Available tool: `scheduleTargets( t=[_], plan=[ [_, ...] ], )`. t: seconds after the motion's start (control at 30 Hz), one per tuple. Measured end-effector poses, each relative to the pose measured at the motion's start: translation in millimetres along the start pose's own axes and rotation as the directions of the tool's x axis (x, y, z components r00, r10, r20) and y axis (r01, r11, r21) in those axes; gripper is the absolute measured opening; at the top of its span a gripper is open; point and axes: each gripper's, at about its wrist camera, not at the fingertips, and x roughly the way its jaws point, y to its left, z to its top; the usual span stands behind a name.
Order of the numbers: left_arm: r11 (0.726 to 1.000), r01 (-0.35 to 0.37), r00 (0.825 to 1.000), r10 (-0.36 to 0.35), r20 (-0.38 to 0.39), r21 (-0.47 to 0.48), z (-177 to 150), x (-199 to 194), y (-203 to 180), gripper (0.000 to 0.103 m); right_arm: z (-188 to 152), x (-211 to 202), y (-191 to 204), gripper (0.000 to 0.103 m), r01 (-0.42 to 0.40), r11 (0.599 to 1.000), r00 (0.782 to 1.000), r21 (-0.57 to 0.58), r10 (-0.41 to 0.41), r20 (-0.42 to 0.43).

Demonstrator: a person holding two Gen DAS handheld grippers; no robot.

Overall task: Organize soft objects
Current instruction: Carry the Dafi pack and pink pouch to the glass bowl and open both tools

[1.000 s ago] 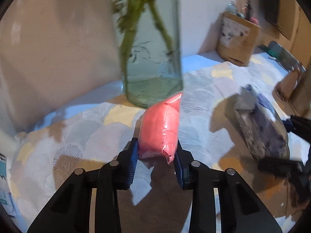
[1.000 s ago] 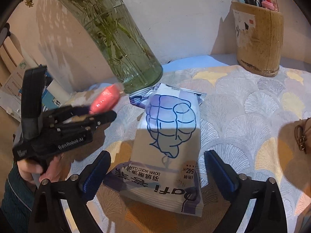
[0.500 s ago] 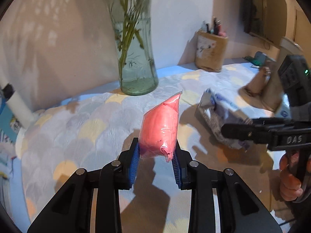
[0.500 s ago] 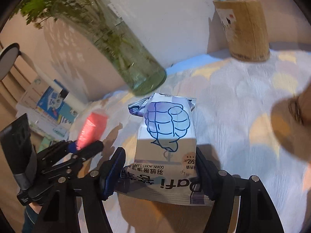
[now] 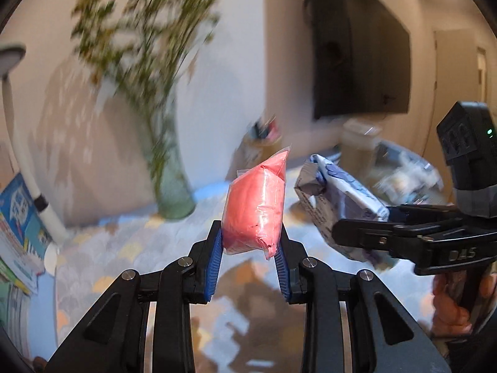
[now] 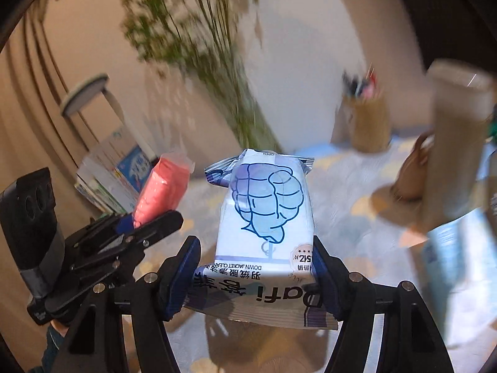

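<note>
My left gripper (image 5: 250, 250) is shut on a pink soft pouch (image 5: 256, 211) and holds it up above the table. The pouch also shows in the right wrist view (image 6: 163, 191), with the left gripper (image 6: 136, 227) below it. My right gripper (image 6: 256, 275) is shut on a white and blue wipes pack (image 6: 264, 217) and holds it lifted off the table. In the left wrist view the pack (image 5: 338, 205) hangs in the right gripper (image 5: 366, 236), to the right of the pouch.
A patterned cloth covers the table (image 5: 130, 248). A glass vase with green stems (image 5: 170, 186) stands at the back. A pen holder (image 6: 366, 124) stands by the wall. Books (image 5: 18, 233) are stacked at the left. A tall beige cup (image 6: 456, 136) is at the right.
Both grippers have risen and pulled back from the table. The right gripper closed on the wipes pack and lifted it. The left still holds the pink pouch.
</note>
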Motion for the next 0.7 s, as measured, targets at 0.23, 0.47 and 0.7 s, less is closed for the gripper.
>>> scheduleTargets(
  t=[0.23,0.47,0.7],
  plan=[
    [0.994,0.063,0.994,-0.070,0.080,0.090,32.6,-25.2,-87.5,0.028,8.5,-93.6,-34.3,0.068,0.076,0.994,0.985,0.083,-0.088,0.152],
    [0.974,0.172,0.985,-0.167,-0.042,0.145,66.8,25.9,-179.7,0.028,9.6,-178.9,-106.0,0.068,0.268,0.944,0.919,0.194,-0.311,0.244],
    [0.951,0.234,0.971,-0.219,-0.094,0.201,75.2,94.2,-254.4,0.028,-1.0,-225.8,-199.0,0.068,0.337,0.876,0.871,0.346,-0.429,0.239]
  ],
)
